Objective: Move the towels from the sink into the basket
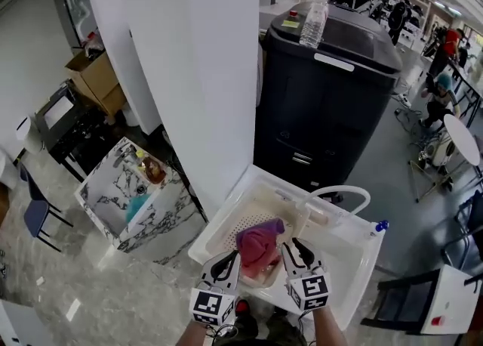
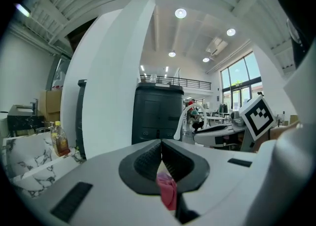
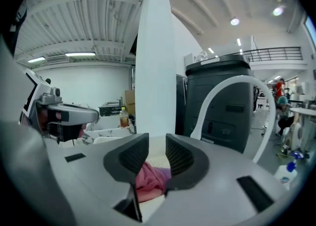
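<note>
At nine o'clock in the head view a marble-patterned stand holds something teal, well apart from the work, and a white pillar rises beside it. Nearer, the left gripper sits at seven o'clock of the pink towel. Its fingers are pressed together on a fold of that cloth, so the pinch looks meant to carry the towel's weight. The towel itself is bunched over the perforated cream floor of the white sink, not yet clear of the rim; no separate basket can be made out, and whether that perforated insert is it cannot be told. At five o'clock of the towel the right gripper points the same way, fingers roughly halfway apart with the cloth lying between and below them, untouched by the pads, probably placed to take a second hold. A white arched tap stands at the sink's two o'clock corner. Behind it looms a black cabinet with a clear bottle on top, and at three o'clock people sit at tables on grey floor.
</note>
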Available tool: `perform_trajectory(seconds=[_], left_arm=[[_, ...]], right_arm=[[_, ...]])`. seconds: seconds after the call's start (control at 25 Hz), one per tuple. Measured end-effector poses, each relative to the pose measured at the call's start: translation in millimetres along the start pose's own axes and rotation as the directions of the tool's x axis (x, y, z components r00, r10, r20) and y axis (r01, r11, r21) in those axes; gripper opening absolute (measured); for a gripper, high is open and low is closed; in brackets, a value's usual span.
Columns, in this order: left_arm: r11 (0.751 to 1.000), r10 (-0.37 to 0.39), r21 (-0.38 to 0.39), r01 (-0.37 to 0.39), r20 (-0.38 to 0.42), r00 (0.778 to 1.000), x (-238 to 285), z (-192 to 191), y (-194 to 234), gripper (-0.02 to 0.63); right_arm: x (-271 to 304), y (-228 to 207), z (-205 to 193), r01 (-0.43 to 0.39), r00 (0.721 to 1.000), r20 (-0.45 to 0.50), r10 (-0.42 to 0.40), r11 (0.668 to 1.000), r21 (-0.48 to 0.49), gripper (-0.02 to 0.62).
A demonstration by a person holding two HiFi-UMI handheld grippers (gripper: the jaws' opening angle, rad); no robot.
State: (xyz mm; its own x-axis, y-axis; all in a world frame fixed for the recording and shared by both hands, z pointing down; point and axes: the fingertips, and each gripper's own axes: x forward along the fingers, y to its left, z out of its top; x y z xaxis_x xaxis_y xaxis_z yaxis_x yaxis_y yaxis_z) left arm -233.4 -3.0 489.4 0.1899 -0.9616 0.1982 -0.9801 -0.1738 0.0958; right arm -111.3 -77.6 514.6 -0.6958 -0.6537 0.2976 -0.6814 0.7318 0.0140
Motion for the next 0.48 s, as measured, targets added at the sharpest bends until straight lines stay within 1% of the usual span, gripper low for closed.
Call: perform_trajectory(seconds=[0.16,0.24,0.4,0.48], left_arm=[[0.996,-0.085,0.029,0.084,0.012,0.996,9.9,8.8,-22.5,0.008],[0.991,-0.131,0.038,0.13,0.016,0.991,16.1,12.6,-36.0,0.008],[0.968,-0.243,0.062,0.241,0.021,0.97,29.2,18.6,-66.8,0.008],[0.959,-0.279,0.068,0.277,0.021,0.96,32.7,21.1,-81.3,0.008]], right_arm=[[-29.0,-20.3,6.1,0.095,0.995,0.03,-0.095,0.995,0.019,0.075],[-44.3,-31.7,8.2,0.144,0.988,0.042,-0.145,0.989,0.027,0.06],[-82.3,-53.8,12.2,0.26,0.962,0.074,-0.264,0.964,0.052,0.044],[-102.2,-62.2,15.3,0.303,0.947,0.091,-0.307,0.951,0.061,0.041]])
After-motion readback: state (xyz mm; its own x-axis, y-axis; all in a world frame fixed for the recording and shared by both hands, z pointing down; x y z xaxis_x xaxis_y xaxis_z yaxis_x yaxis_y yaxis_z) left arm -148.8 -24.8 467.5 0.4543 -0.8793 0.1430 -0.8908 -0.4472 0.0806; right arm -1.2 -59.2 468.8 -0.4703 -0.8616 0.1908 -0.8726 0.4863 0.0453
